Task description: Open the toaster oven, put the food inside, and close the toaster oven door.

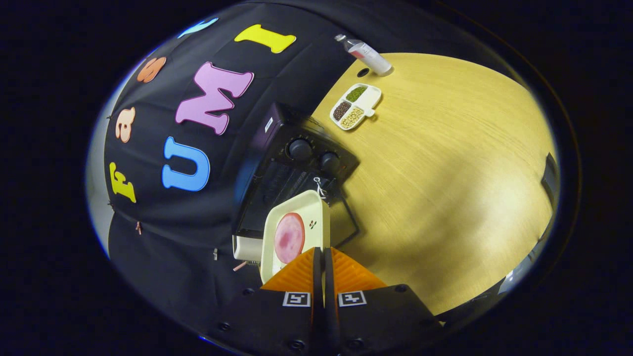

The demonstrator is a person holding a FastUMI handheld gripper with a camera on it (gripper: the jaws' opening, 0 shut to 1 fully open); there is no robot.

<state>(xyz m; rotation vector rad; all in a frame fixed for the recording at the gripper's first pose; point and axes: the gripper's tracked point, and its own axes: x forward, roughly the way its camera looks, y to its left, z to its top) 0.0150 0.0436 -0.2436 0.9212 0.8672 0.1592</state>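
The ribbed orange fingers (pixel 324 257) are pressed nearly together, pinching the near rim of a cream rectangular tray (pixel 316 217) — a round pink slice of meat (pixel 289 237) lies on it. Just beyond, the black boxy toaster oven (pixel 292 168) sits on the pale wood-grain desk (pixel 445 173), its glass door dropped open beneath the tray.

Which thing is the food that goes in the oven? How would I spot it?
Find the black toaster oven standing where the wooden table meets the black wall. Just in front of it, the orange claw is shut on a cream tray. The food is the round pink slice on that tray, unlike the little beans in the divided dish farther off.
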